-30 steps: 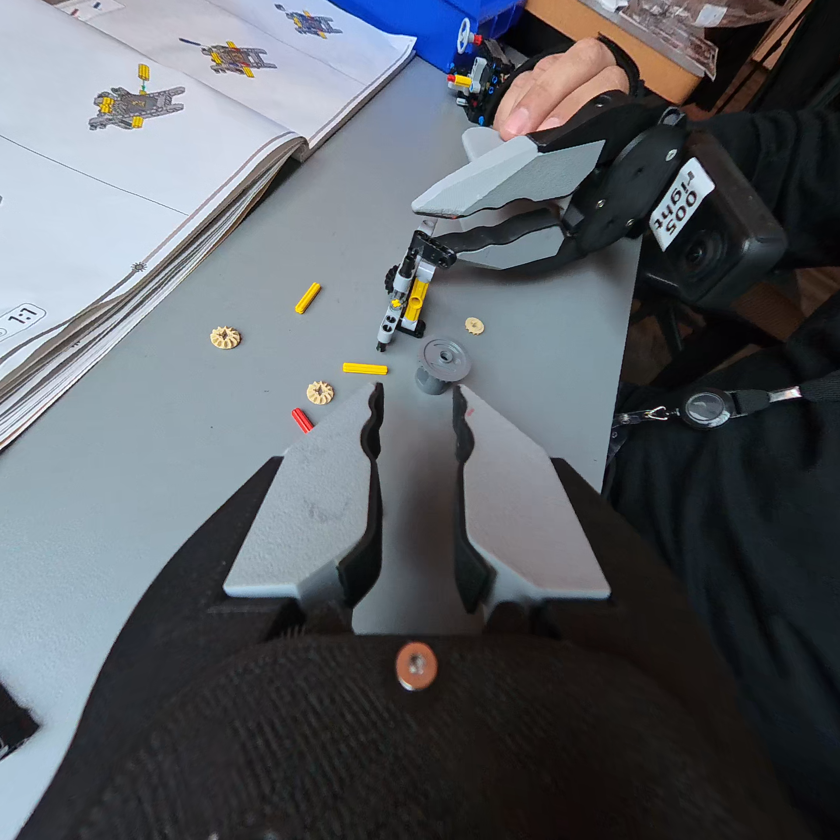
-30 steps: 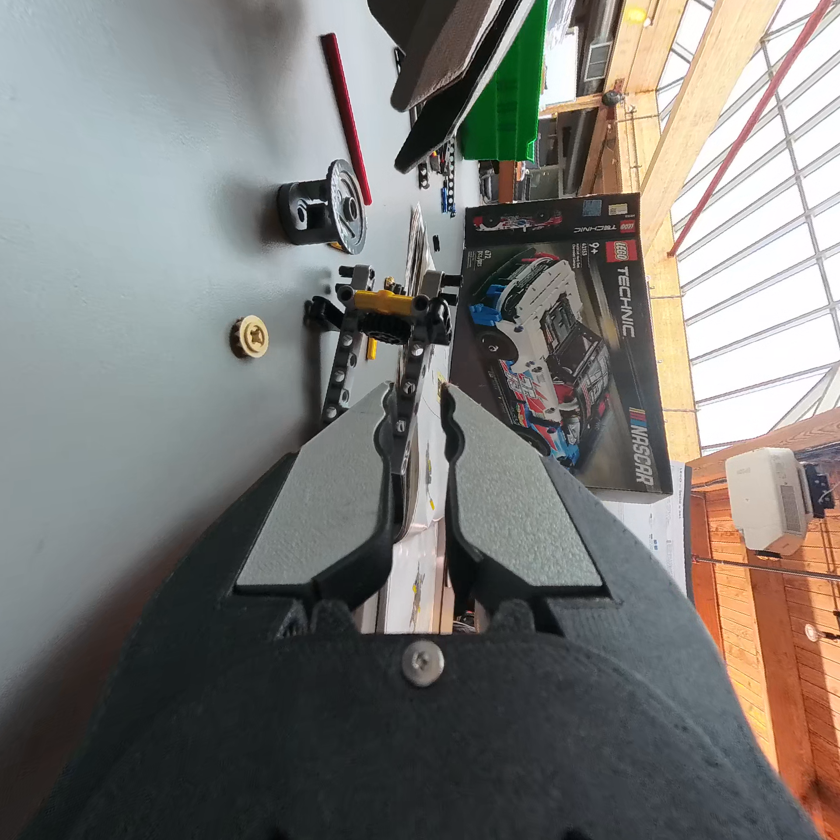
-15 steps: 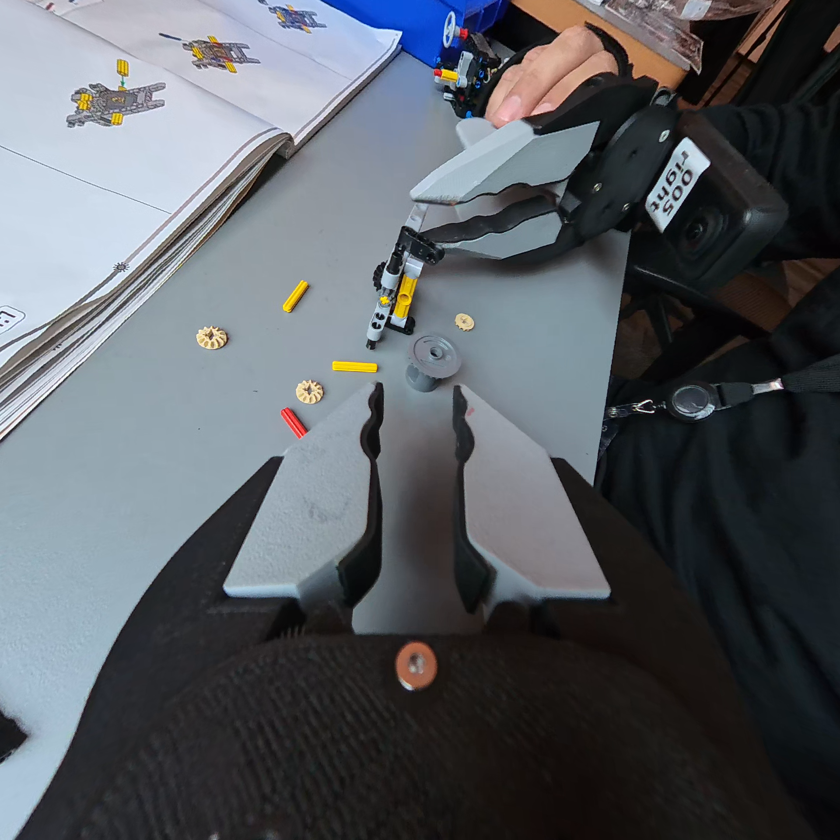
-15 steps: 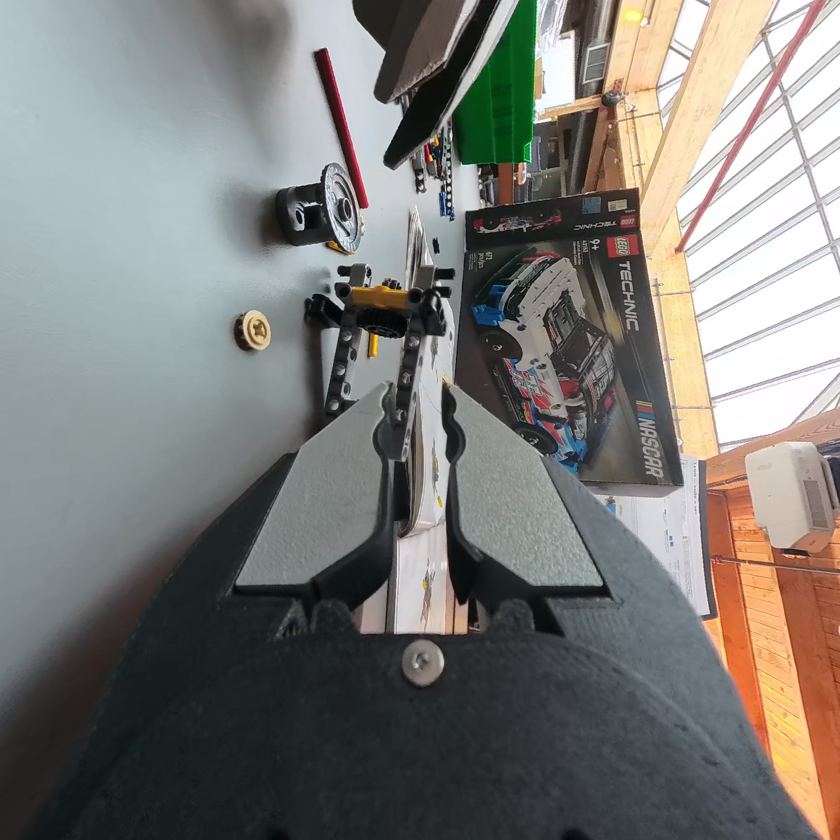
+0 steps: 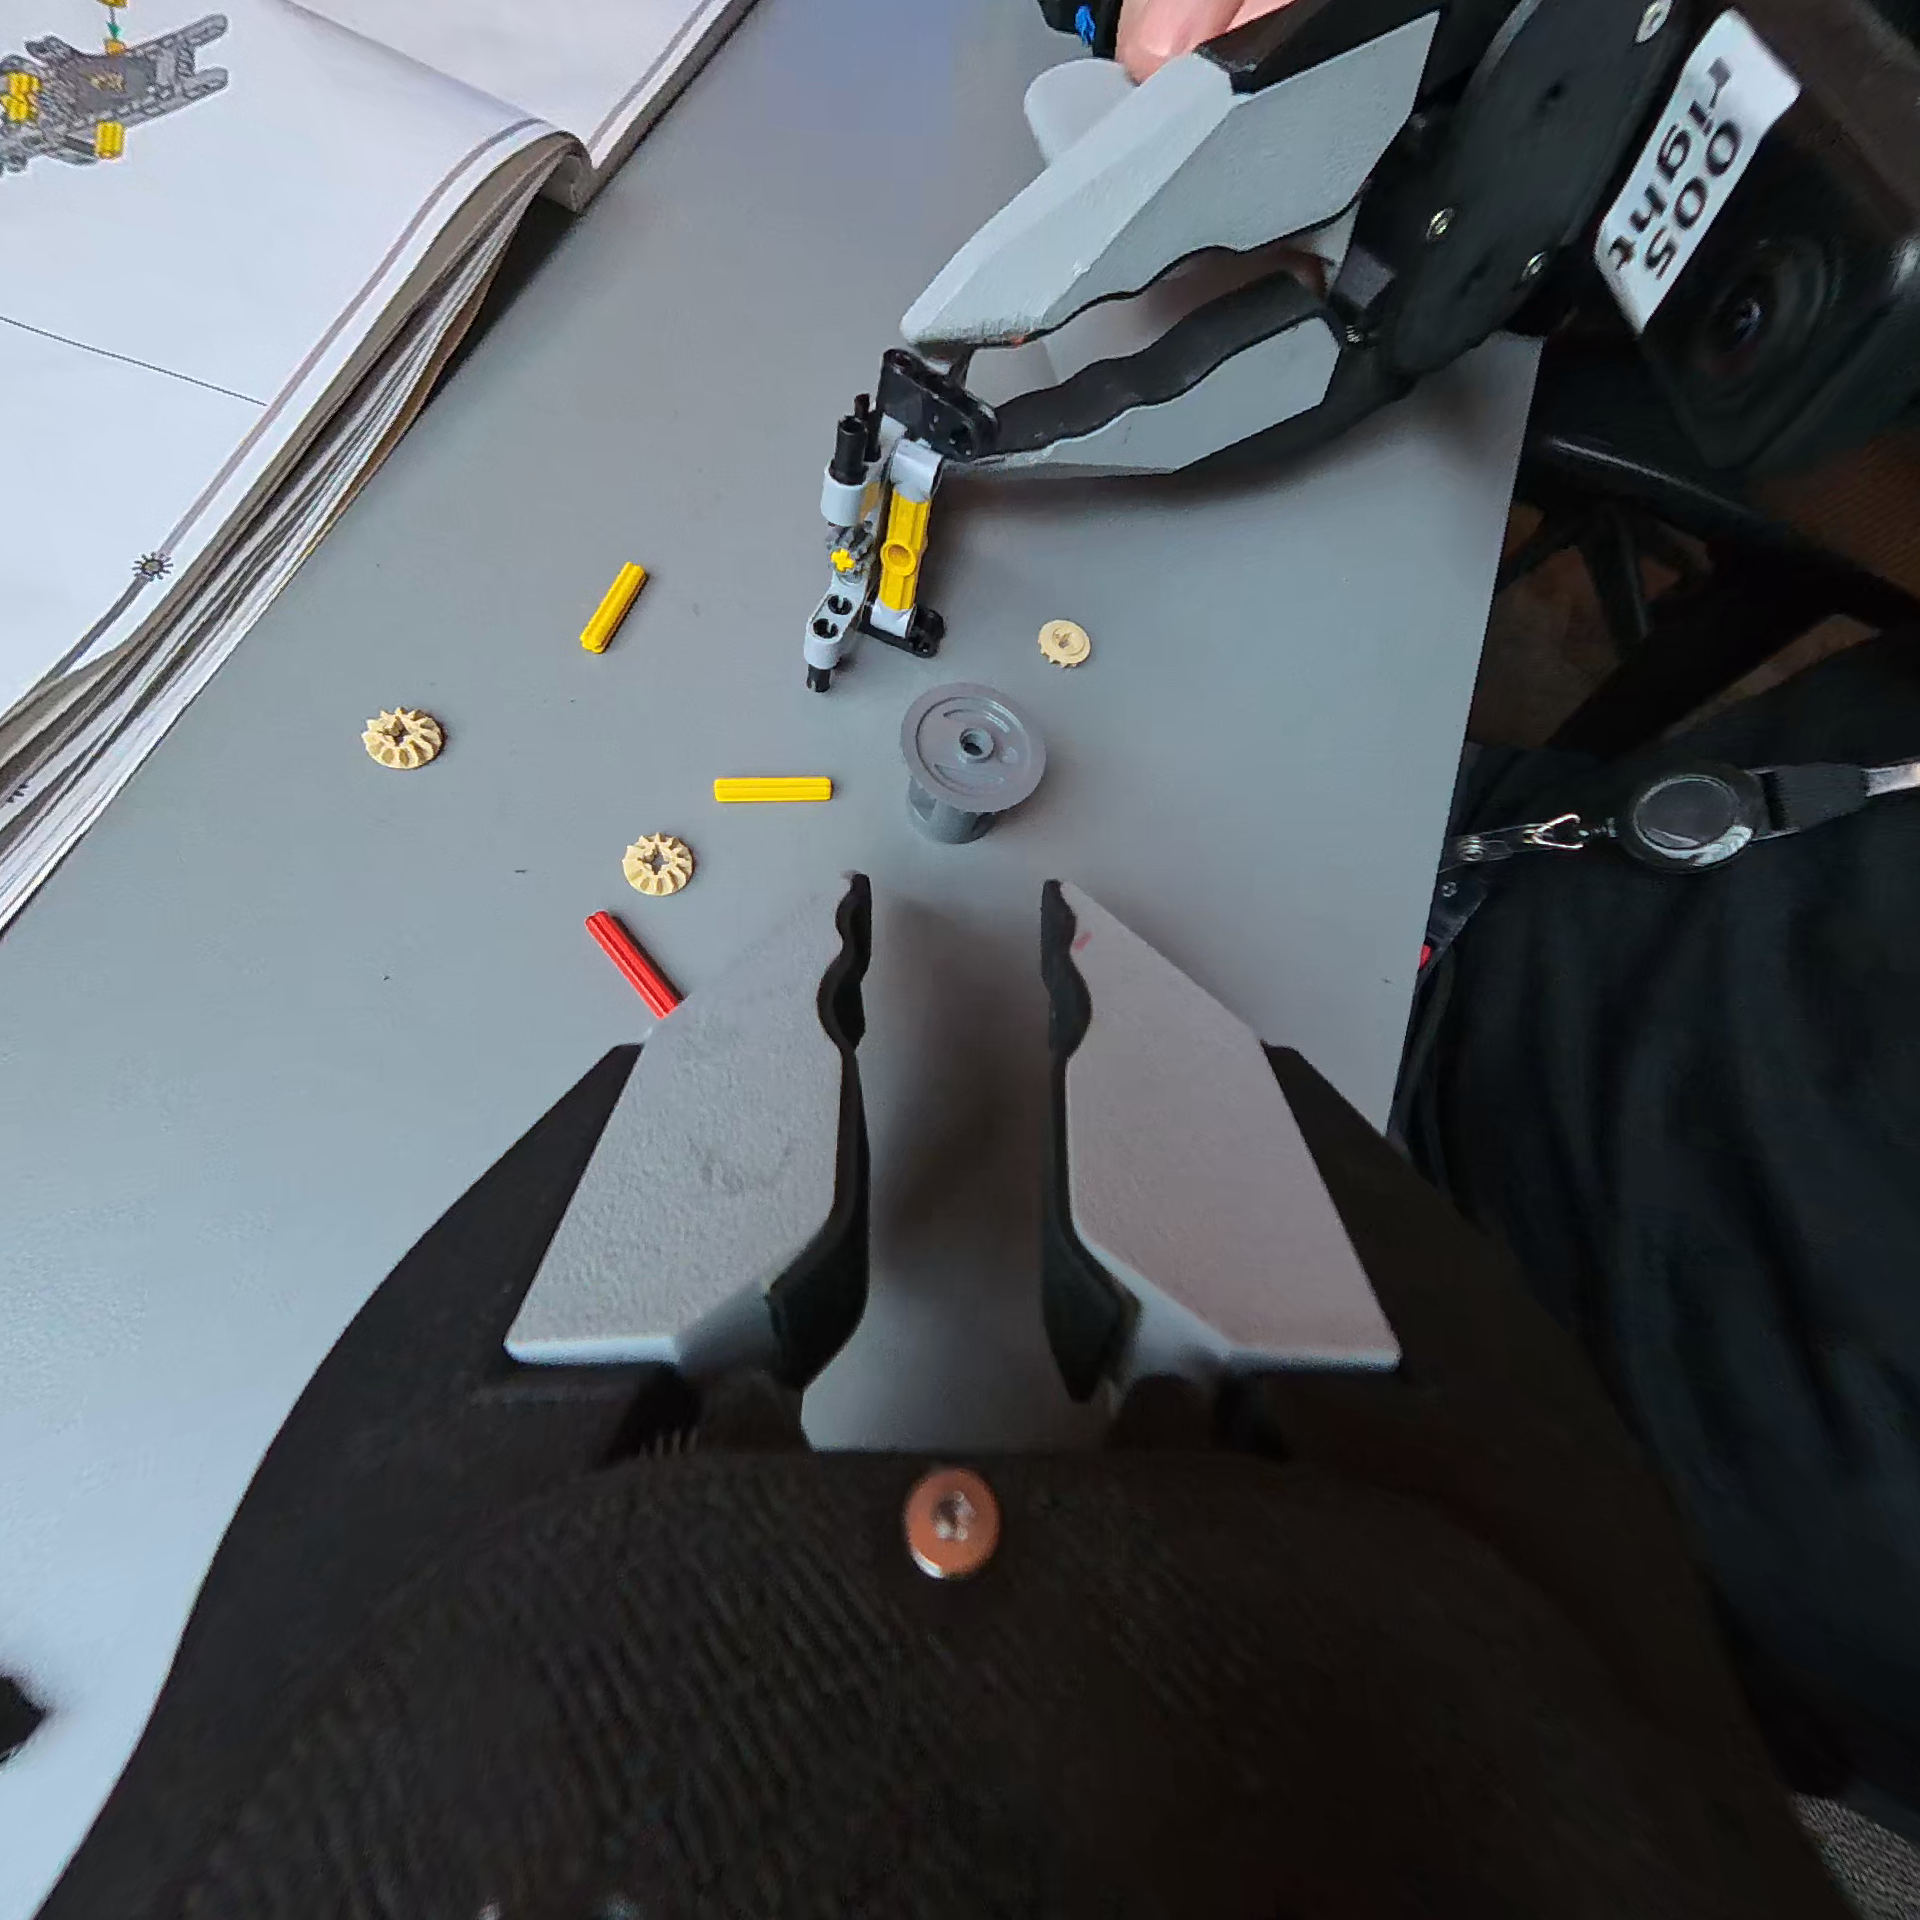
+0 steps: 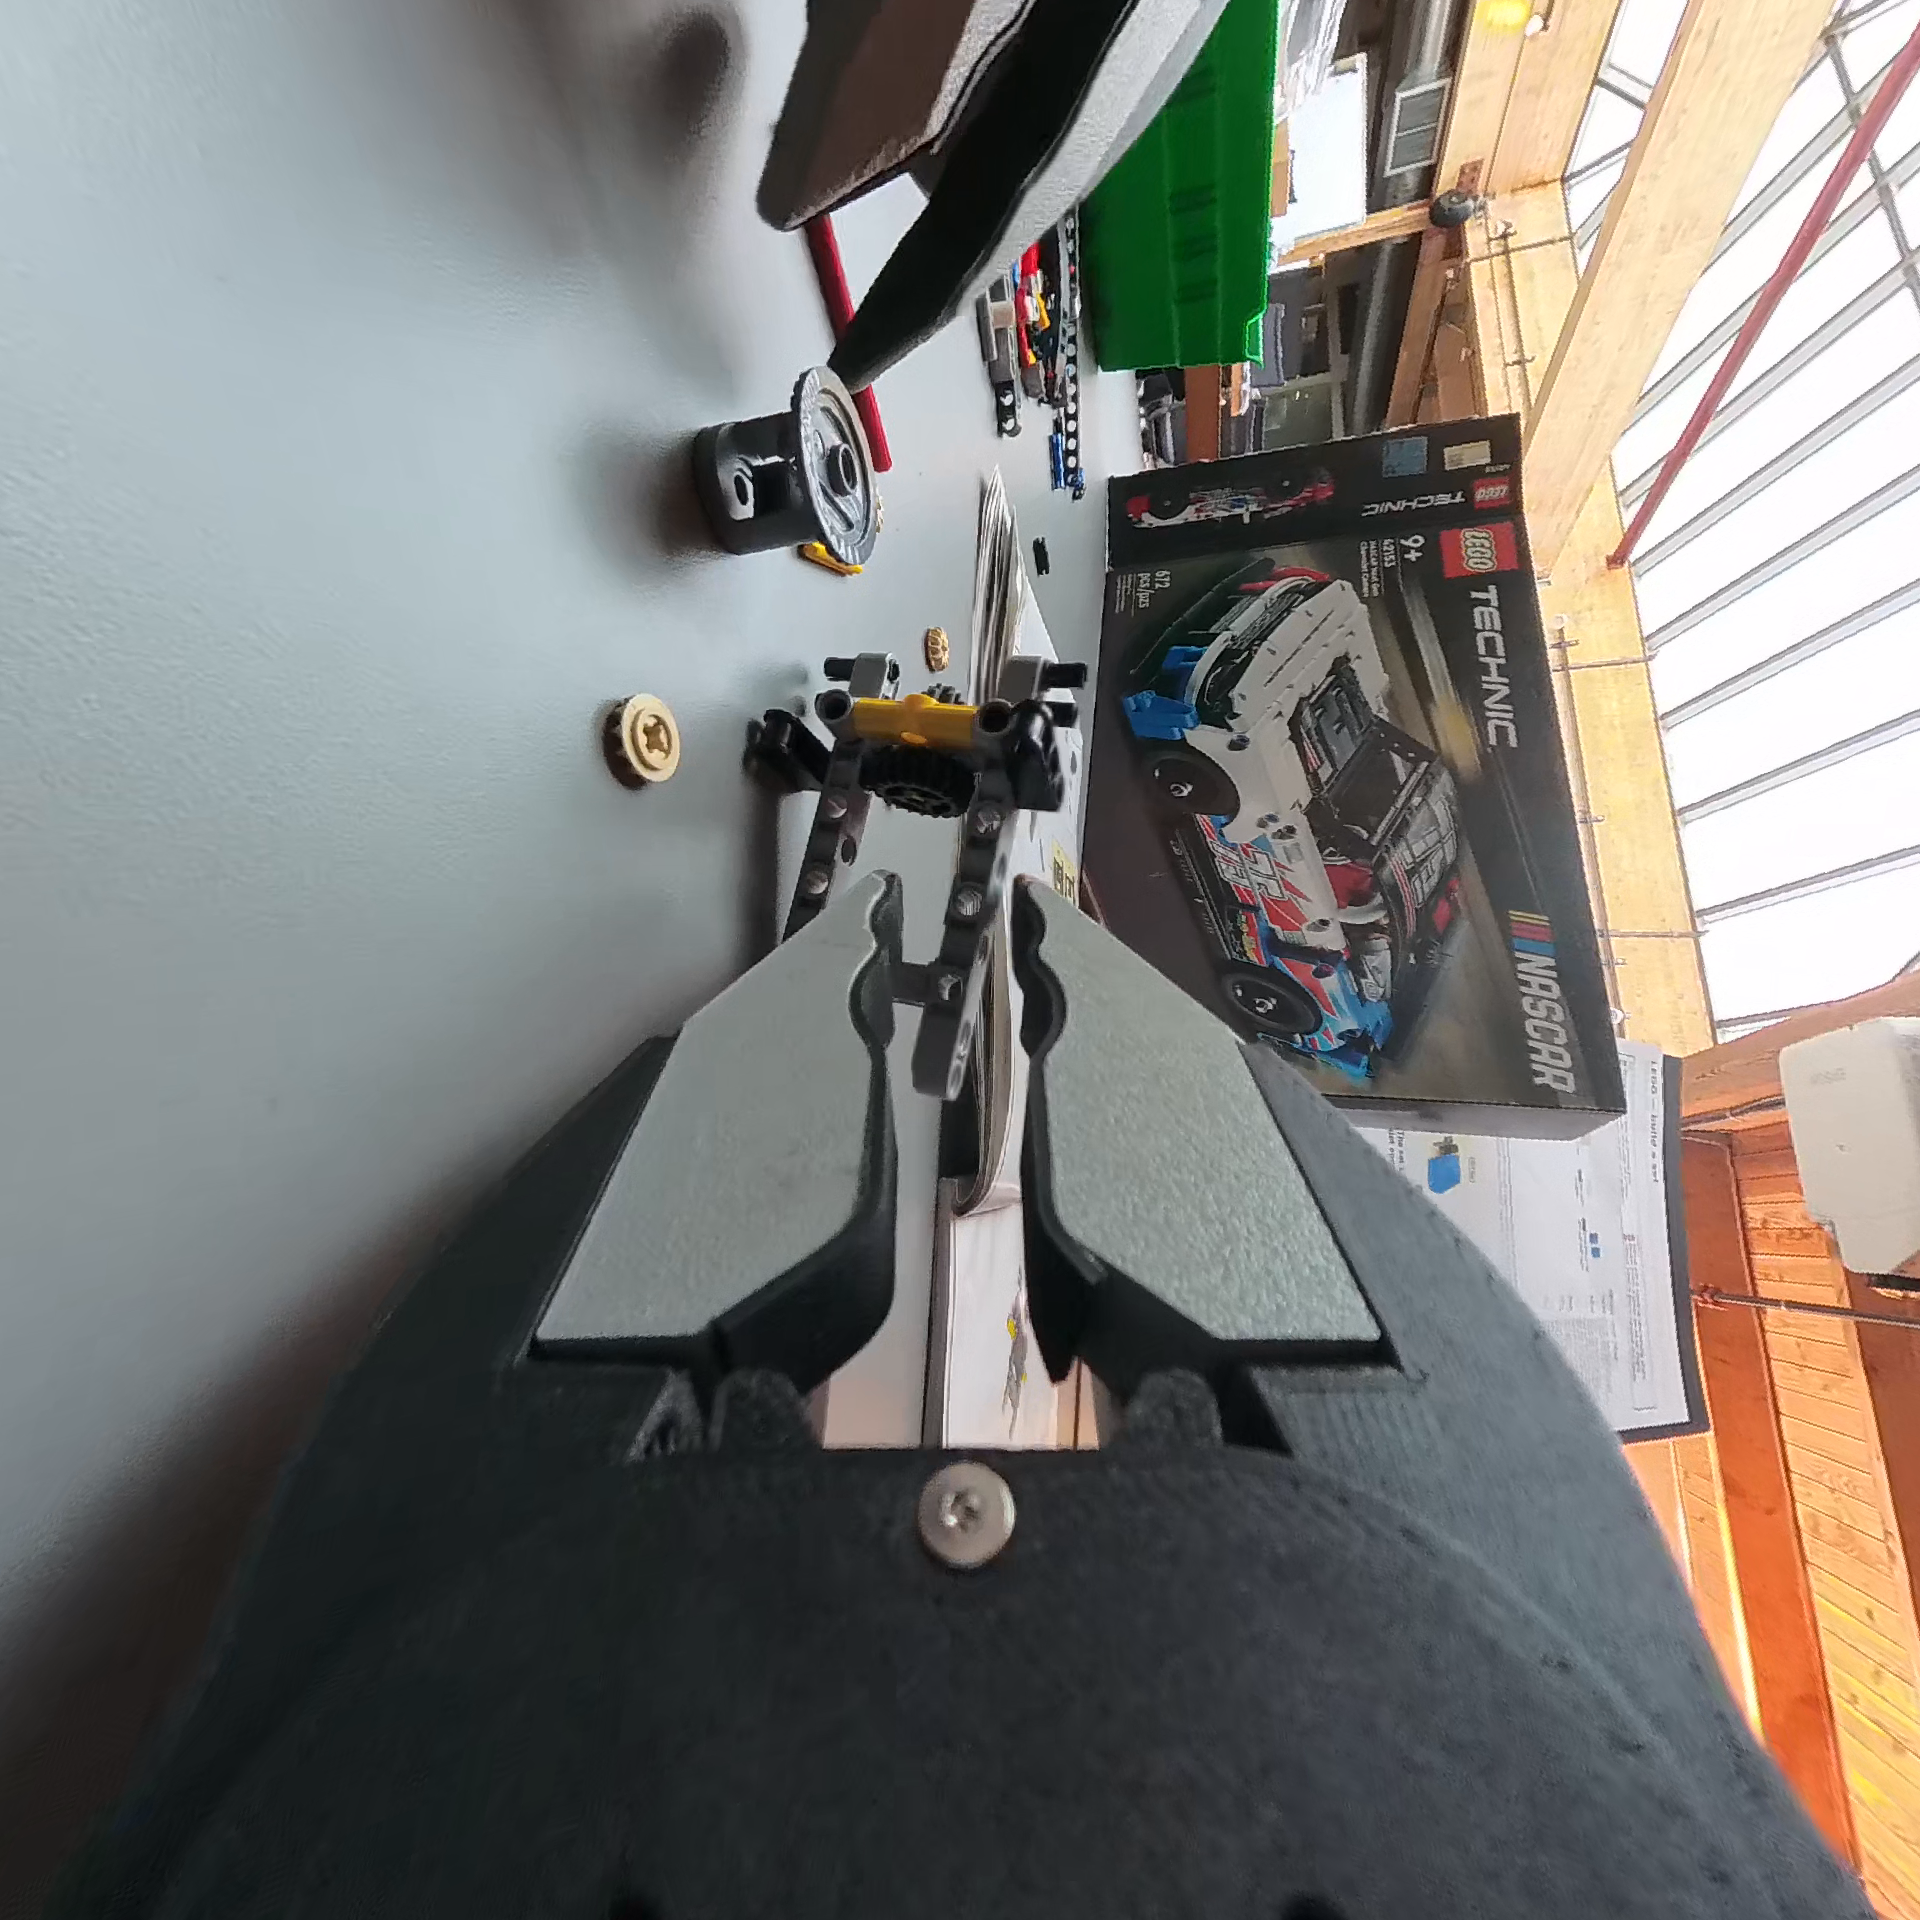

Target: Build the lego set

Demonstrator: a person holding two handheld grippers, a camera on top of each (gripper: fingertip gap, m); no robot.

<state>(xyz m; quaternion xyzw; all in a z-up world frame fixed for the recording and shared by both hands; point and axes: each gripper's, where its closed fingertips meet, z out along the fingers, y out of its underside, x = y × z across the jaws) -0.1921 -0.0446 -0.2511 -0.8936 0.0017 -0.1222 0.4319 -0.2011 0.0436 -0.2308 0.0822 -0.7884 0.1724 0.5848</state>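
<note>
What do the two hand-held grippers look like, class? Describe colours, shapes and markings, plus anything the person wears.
Each gripper has two wedge-shaped grey fingers with wavy black inner pads on a textured black body with a screw at its centre: the left gripper, the right gripper. In the left wrist view the right gripper's black housing carries a white label and a camera. The person wears black sleeves and a black badge reel.

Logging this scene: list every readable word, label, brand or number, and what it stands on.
I don't quote writing; these bear it:
black set box, car picture: large and small print.
white sticker on the right claw: short print.
instruction booklet: tiny marks, unreadable.
white sheet beside the box: too small.
</note>
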